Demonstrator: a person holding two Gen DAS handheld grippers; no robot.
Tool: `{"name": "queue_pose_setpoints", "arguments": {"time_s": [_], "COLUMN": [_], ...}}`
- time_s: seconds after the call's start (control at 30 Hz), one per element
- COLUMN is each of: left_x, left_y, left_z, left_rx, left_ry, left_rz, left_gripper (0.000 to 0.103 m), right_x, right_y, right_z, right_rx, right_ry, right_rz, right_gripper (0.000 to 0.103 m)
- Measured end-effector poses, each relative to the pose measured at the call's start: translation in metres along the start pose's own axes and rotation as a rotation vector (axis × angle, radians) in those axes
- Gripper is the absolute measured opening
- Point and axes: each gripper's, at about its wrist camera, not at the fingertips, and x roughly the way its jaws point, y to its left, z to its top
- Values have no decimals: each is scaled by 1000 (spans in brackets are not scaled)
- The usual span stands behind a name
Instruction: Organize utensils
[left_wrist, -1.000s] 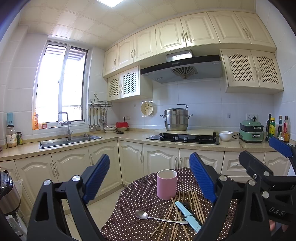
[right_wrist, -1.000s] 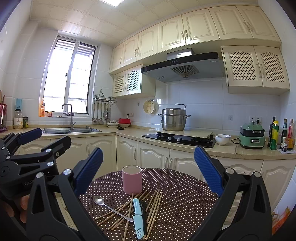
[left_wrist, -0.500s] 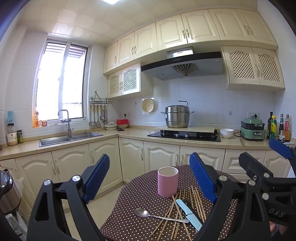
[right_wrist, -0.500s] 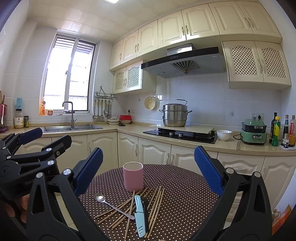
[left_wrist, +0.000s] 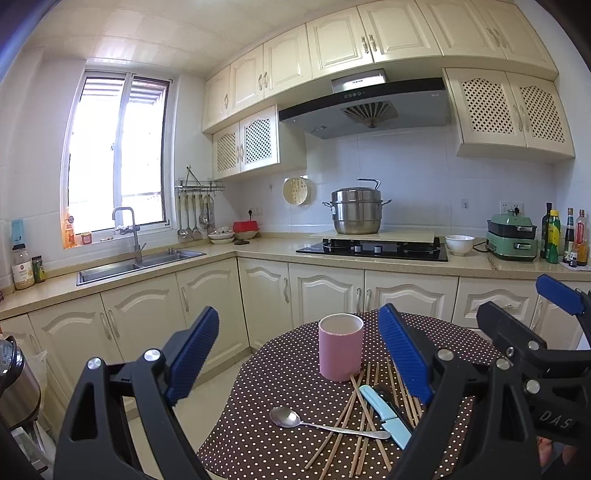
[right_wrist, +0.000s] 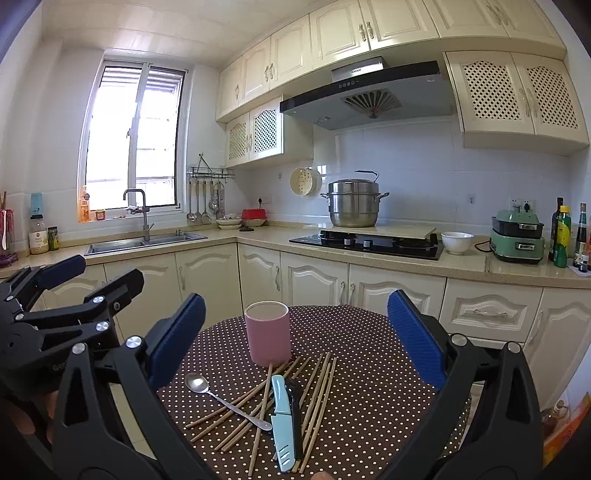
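A pink cylindrical cup (left_wrist: 340, 346) (right_wrist: 268, 333) stands upright on a round table with a brown polka-dot cloth (left_wrist: 280, 373) (right_wrist: 362, 350). In front of it lie several wooden chopsticks (left_wrist: 364, 410) (right_wrist: 314, 391), a metal spoon (left_wrist: 295, 421) (right_wrist: 221, 397) and a light-blue sheathed knife (left_wrist: 384, 410) (right_wrist: 282, 417), overlapping in a loose pile. My left gripper (left_wrist: 299, 354) hovers open above the table's near left side, holding nothing. Nothing sits between the fingers of my right gripper (right_wrist: 295, 336) either, which is open over the pile. Each gripper shows at the edge of the other's view.
Cream kitchen cabinets and a counter (left_wrist: 258, 251) run behind the table, with a sink (left_wrist: 136, 262), a black hob (left_wrist: 373, 249) carrying a steel pot (left_wrist: 356, 212), a white bowl (left_wrist: 459, 244) and bottles (left_wrist: 561, 236). An appliance (left_wrist: 14, 380) stands low at the left.
Both views have tilted down slightly and come a little nearer the table. The cup and the utensils lie as before, and both grippers stay open.
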Motion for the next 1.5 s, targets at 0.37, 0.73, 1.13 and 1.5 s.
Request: {"name": "queue_pose_setpoints", "arguments": {"time_s": [0.37,0.73,1.13,1.5], "left_x": [68,168,221,243], "left_y": [8,25,19,11], "left_z": [-10,-84,-155,-149], "left_rx": [-41,-166,-334,-249], "left_ry": [207,701,1018,977], "left_rz": [-188,-267,-223,-170], "left_gripper": [86,83,53,9], "right_x": [45,116,157,190], "right_y": [-12,-44,-56,-78], "right_z": [-3,-45,-90,-105], "right_rx": [-38,-39,-37,-16], "right_ry": [95,371,580,757], "right_rz": [-65,-111,-54,-21], "right_gripper": [97,97,97,97]}}
